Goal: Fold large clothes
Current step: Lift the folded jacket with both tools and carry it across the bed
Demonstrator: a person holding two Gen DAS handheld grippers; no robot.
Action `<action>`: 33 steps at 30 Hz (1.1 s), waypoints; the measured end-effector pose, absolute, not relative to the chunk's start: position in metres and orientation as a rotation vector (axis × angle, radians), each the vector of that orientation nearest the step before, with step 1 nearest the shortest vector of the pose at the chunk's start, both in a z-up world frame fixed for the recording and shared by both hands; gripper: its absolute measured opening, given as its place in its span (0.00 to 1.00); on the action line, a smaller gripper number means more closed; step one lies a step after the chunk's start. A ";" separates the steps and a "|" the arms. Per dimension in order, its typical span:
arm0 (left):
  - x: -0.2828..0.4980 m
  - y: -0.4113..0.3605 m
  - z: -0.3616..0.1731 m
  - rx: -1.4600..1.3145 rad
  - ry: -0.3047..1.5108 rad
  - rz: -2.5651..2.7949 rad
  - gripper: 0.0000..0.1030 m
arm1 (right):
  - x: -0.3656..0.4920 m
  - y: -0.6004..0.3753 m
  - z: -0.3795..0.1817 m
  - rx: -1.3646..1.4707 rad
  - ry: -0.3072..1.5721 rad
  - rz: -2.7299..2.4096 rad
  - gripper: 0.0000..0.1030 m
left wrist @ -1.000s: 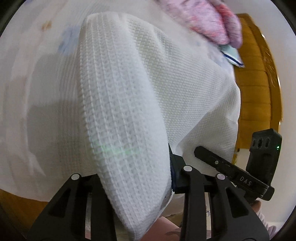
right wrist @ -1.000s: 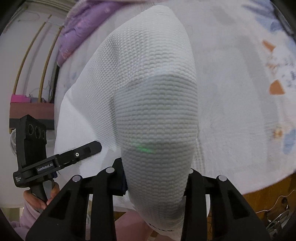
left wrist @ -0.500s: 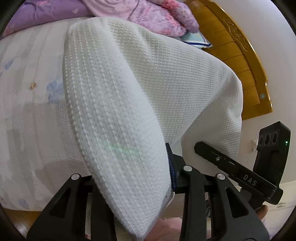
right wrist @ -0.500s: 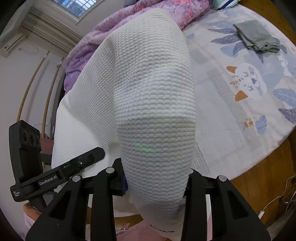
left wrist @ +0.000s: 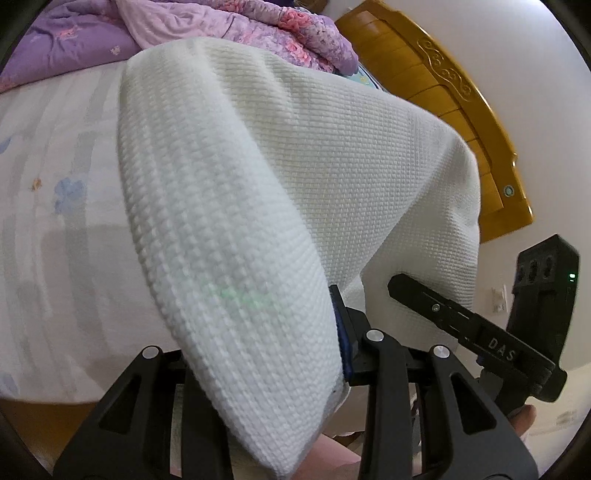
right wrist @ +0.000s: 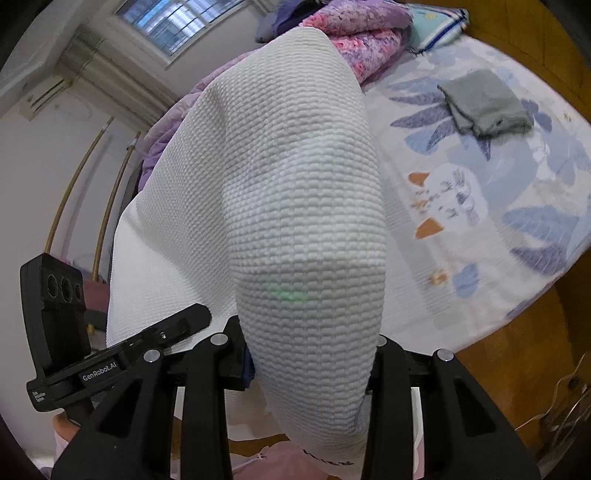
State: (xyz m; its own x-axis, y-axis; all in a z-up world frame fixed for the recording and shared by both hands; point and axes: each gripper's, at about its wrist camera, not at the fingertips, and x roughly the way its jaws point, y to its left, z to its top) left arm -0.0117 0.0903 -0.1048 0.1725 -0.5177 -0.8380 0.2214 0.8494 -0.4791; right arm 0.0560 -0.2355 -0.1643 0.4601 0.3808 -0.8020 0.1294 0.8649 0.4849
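Observation:
A large white waffle-knit garment (left wrist: 258,177) hangs between both grippers, held up above the bed. My left gripper (left wrist: 266,354) is shut on one edge of it; the cloth drapes over the fingers and hides their tips. My right gripper (right wrist: 306,354) is shut on the other edge of the same garment (right wrist: 295,192), which bulges over its fingers too. The right gripper's body (left wrist: 480,332) shows at the lower right of the left wrist view, and the left gripper's body (right wrist: 92,350) at the lower left of the right wrist view.
Below lies the bed with a white leaf-and-cat print sheet (right wrist: 480,206). A folded grey garment (right wrist: 484,103) lies on it at the far right. A purple-pink quilt (left wrist: 184,26) is heaped at the head, by the wooden headboard (left wrist: 461,110). Wooden floor (right wrist: 509,369) shows beyond the bed's edge.
Both grippers have lifted and tilted up with the white garment: the views now show the quilt, headboard, window and grey garment rather than only sheet. Both grips are unchanged.

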 end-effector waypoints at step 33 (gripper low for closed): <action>0.184 -0.372 -0.163 -0.112 1.427 -0.759 0.32 | 0.171 -0.628 -0.155 0.695 1.097 -0.054 0.33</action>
State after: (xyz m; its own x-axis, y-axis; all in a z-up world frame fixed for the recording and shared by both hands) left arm 0.1842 -0.3717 -0.1628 -0.0443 -0.5322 -0.8454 0.4039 0.7645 -0.5024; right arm 0.1713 -0.6280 -0.1554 0.4770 0.2900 -0.8297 0.3707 0.7896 0.4891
